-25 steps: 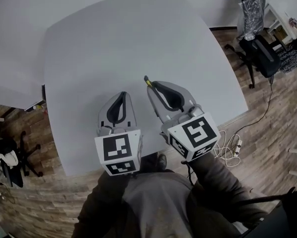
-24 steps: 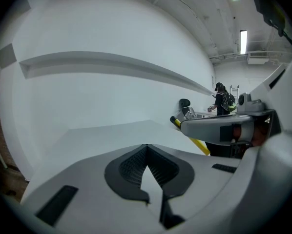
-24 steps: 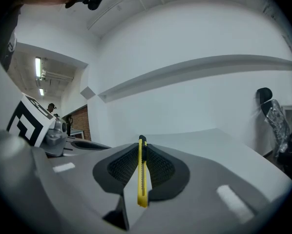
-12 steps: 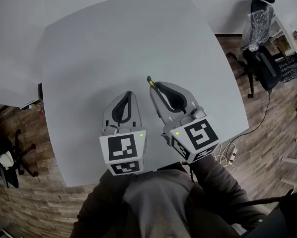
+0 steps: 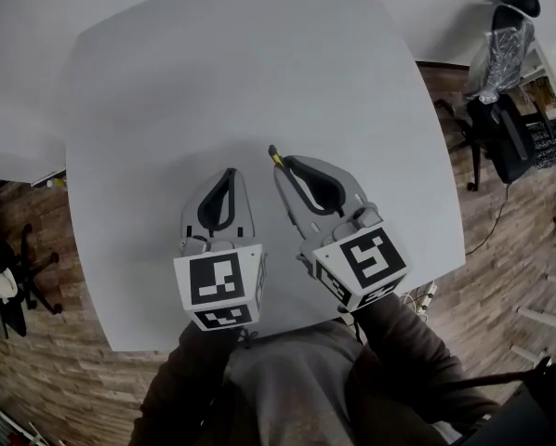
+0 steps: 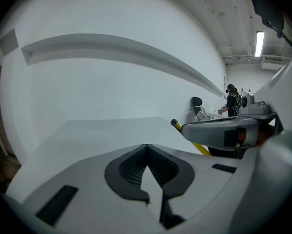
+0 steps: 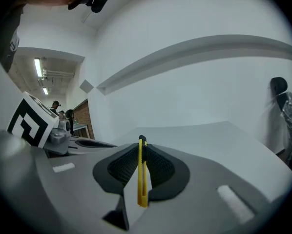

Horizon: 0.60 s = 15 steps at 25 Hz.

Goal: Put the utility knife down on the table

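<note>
holding: the right gripper is closed on the utility knife. the yellow body is pinched between the dark pads and runs along the jaws, with its dark tip poking out past them.
knife from its own gripper: the utility knife stands on edge in the middle of the right gripper, pointing forward over the desk.
where the knife is: it hangs above the near part of the desk, and as far as the views show it does not rest on it.
left gripper: the left gripper is pressed together with nothing between its pads. in its own view the left gripper shows only bare desk beyond its tips.
why so: the knife lies lengthwise in the jaws, probably so it can be lowered flat and freed simply by opening them. the left gripper idles just beside the right one, apart from the knife, likely to stay out of the way.
step: this looks like the carry before the lay-down, and the release is not yet done.
change: compared with half a second ago, both grippers keep the same side-by-side pose and the grip on the knife is the same. the desk sits a little differently in the head view, and no clear descent shows.
</note>
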Available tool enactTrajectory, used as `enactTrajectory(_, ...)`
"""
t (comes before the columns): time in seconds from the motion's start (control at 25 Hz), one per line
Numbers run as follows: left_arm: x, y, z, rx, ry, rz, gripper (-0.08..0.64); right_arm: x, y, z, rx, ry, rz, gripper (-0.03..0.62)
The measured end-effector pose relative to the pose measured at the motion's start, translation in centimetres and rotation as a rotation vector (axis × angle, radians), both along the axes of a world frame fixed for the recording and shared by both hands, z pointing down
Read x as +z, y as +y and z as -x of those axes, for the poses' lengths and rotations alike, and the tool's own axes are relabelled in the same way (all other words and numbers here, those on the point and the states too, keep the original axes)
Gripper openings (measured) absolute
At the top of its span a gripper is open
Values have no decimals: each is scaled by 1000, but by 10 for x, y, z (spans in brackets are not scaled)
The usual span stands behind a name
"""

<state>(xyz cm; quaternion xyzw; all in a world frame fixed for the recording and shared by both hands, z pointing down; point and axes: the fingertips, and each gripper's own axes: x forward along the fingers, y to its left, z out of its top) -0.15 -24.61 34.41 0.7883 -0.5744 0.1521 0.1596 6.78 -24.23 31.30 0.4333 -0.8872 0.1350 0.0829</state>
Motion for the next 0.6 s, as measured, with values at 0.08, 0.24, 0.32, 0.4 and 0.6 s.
enactTrajectory(0.08, 5, -5, 0, -8, 5, 2, 0, 9, -5, 0, -8, 2, 20, 51)
enactTrajectory(0.24, 20, -16, 1, -24, 2, 28, 0, 24, -20, 0, -21, -1, 48, 51)
enactTrajectory(0.32, 28, -20, -2, -27, 2, 44, 0, 31, -26, 0, -27, -1, 61, 51)
enactTrajectory(0.4, 34, -22, -3, -26, 4, 57, 0, 37, -30, 0, -31, -1, 74, 51)
enactTrajectory(0.6, 47, -28, -3, -34, 6, 79, 0, 53, -37, 3, -43, 0, 106, 51)
